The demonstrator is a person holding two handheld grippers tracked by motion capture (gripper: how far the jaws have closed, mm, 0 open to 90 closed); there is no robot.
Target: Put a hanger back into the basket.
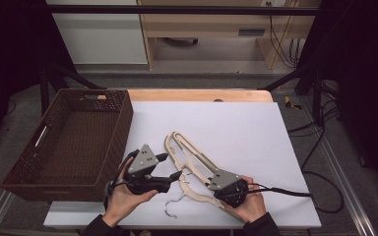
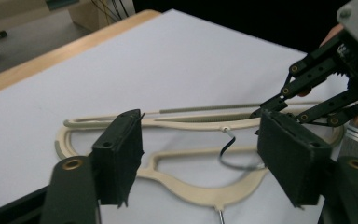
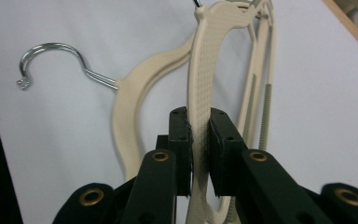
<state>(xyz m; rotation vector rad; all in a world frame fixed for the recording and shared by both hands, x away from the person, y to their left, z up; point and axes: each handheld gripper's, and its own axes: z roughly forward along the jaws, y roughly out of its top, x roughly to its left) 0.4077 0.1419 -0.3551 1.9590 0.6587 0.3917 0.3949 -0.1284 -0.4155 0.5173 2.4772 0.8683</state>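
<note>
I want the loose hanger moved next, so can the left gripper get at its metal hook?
Probably yes: the left gripper is open and holds nothing, and the hook lies uncovered on the table just beside it.

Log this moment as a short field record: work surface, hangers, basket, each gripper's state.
surface: white board on a wooden table
hangers: two cream hangers overlapping, metal hooks toward the person
basket: brown woven basket at the left, nothing visible inside
left gripper: open, above the hangers, nothing between its pads
right gripper: shut on the upper hanger
</note>
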